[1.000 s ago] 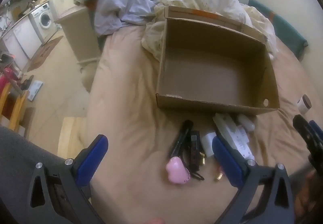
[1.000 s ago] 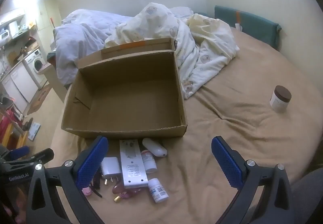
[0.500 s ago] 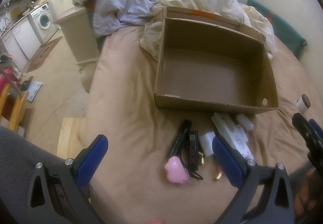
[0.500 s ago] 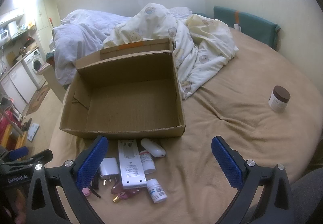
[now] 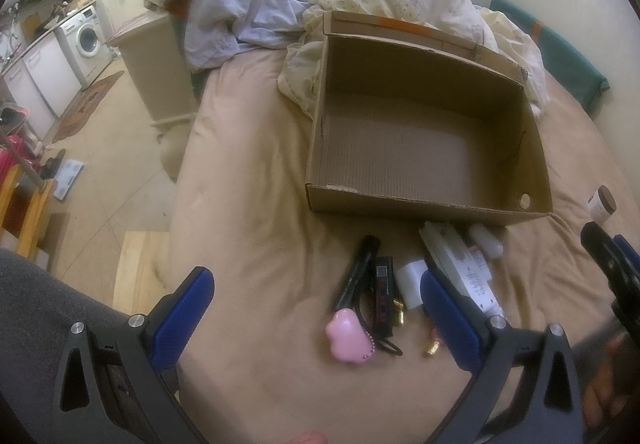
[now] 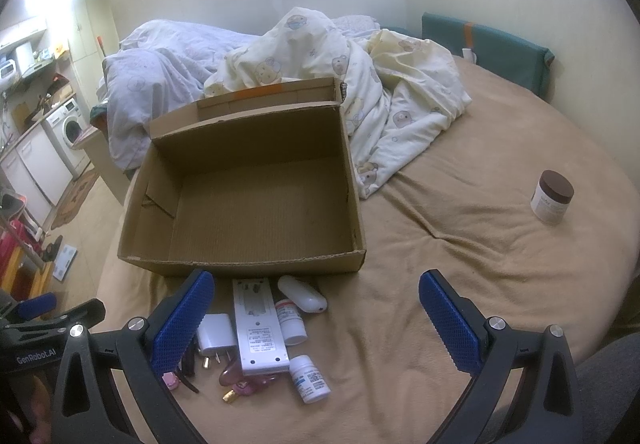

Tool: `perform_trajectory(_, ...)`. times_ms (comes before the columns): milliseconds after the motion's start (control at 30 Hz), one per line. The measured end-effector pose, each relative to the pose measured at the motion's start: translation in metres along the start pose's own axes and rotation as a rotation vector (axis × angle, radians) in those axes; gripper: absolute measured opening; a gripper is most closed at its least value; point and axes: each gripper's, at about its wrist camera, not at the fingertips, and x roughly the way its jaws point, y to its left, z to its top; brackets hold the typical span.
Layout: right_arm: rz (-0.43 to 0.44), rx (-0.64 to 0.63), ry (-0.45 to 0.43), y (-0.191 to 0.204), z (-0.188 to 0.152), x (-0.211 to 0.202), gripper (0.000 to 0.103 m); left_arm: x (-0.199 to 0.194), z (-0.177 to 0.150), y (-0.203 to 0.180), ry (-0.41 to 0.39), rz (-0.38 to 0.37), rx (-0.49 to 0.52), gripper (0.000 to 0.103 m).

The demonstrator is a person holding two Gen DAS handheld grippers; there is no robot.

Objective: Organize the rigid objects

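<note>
An open cardboard box [image 5: 424, 204] [image 6: 244, 264] with nothing in it sits on the tan bed. In front of it lies a cluster: a white power strip [image 6: 259, 328] [image 5: 460, 268], a white charger [image 6: 216, 334], two small pill bottles [image 6: 291, 320] [image 6: 310, 378], a white oval thing [image 6: 302, 298], a pink heart-shaped case [image 5: 347, 336], a black pen [image 5: 356, 272] and a dark stick [image 5: 383, 294]. My left gripper [image 5: 318, 314] is open above the cluster's left side. My right gripper [image 6: 316, 318] is open above its right side. Neither holds anything.
A brown-lidded jar [image 6: 551, 202] stands alone on the bed at the right. Crumpled duvets [image 6: 352, 92] pile behind the box. The bed's left edge [image 5: 180, 180] drops to the floor, where a bedside cabinet [image 5: 156, 72] and a washing machine [image 5: 88, 36] stand.
Both grippers have shifted slightly; the box and the cluster sit a little further left and up in both views. Nothing was picked up.
</note>
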Motion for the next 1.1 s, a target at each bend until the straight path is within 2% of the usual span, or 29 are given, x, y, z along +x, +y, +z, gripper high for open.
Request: perform_trajectory(1100,-0.003,-0.002,-0.002,0.0003,-0.0001,0.0003,0.103,0.0012,0.0004,0.0003,0.009,-0.005,0.006,0.103)
